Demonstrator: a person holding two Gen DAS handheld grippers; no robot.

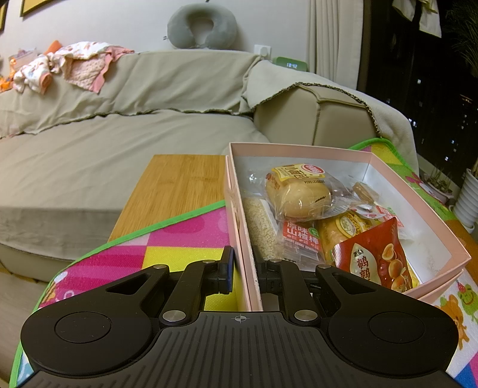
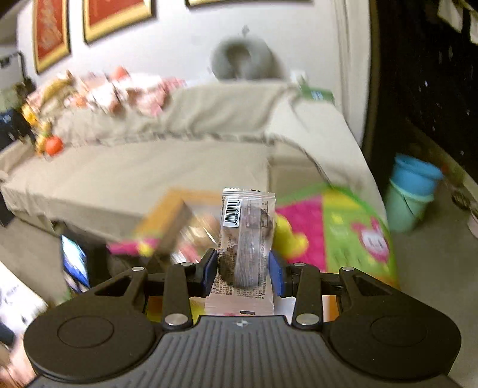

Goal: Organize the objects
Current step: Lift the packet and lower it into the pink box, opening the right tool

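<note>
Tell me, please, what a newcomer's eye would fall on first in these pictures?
Probably the pink box of wrapped snacks on the bright play mat, its near wall pinched by the left gripper. Next, the clear snack packet upright in the right gripper, before a blurred sofa.

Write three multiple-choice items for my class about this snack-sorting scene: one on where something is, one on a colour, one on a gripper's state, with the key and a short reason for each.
1. Where is the red snack packet?
A. on the sofa
B. inside the pink box
C. on the floor

2. What colour is the neck pillow on top of the sofa back?
A. grey
B. blue
C. red

3. What is the right gripper doing?
A. standing open and empty
B. clamping the box wall
C. holding a clear barcoded packet

Key: 1 B, it lies among the other snacks in the box. 2 A, it looks grey in both views. 3 C, both pads press on the packet's sides.
</note>
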